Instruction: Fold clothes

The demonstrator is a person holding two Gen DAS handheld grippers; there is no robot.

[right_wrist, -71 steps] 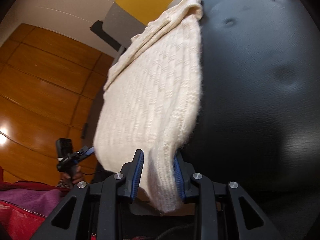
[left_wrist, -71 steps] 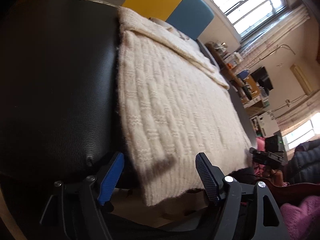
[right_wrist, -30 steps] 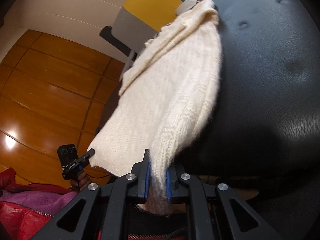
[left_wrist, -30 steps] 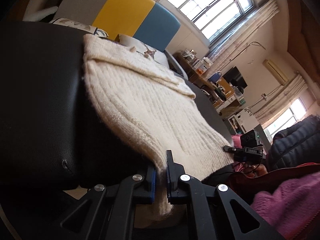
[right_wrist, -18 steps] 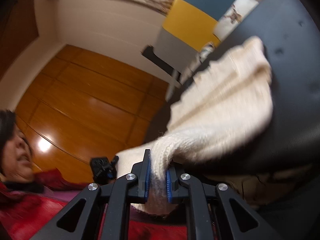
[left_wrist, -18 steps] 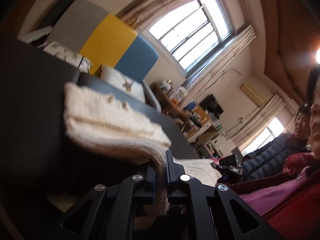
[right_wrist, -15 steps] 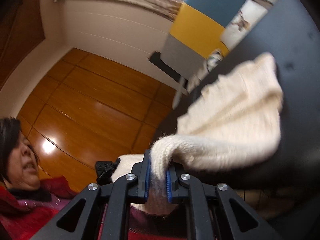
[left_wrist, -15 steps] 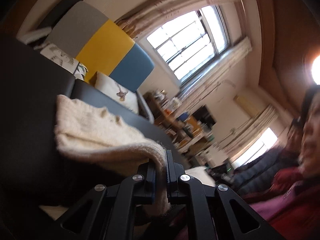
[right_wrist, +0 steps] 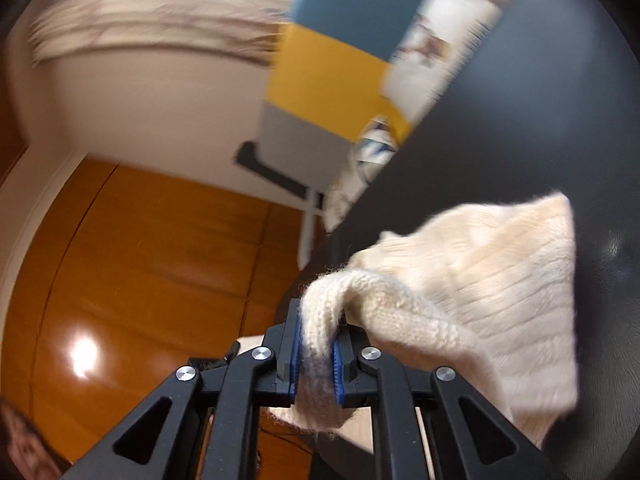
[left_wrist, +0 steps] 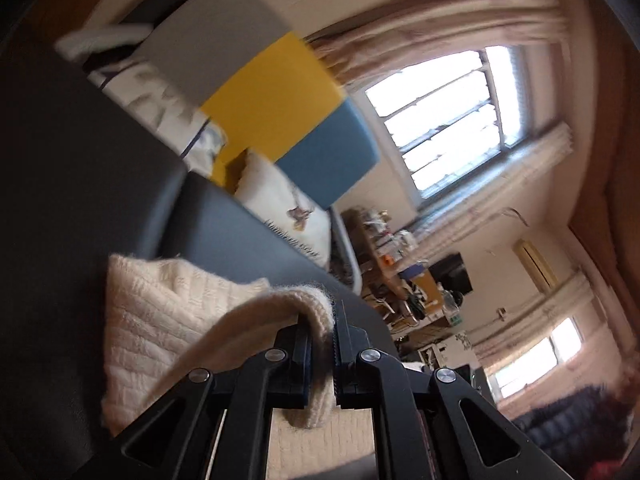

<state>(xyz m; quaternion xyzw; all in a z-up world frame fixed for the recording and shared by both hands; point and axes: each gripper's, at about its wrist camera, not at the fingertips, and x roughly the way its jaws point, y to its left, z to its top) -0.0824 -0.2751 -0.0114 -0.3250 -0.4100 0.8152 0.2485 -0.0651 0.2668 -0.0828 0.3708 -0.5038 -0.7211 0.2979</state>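
Note:
A cream knitted sweater (left_wrist: 160, 320) lies on a black padded surface (left_wrist: 80, 184), with its near hem lifted and doubled back over the far part. My left gripper (left_wrist: 322, 338) is shut on one hem corner, and the knit hangs down between its jaws. In the right wrist view the same sweater (right_wrist: 480, 280) arches up from the black surface (right_wrist: 540, 128) into my right gripper (right_wrist: 316, 344), which is shut on the other hem corner. The part under the raised fold is hidden.
Beyond the black surface stand grey, yellow and blue cushions (left_wrist: 280, 92) and a white pillow (left_wrist: 280, 208). A cluttered desk (left_wrist: 400, 272) and bright windows (left_wrist: 460, 120) fill the right. An orange wood floor (right_wrist: 140, 260) lies left in the right wrist view, with a person at the frame edge.
Both grippers have carried the hem up and forward over the sweater, so the flat garment now shows as a short doubled fold. Both views have tilted and the far room fills more of the frame.

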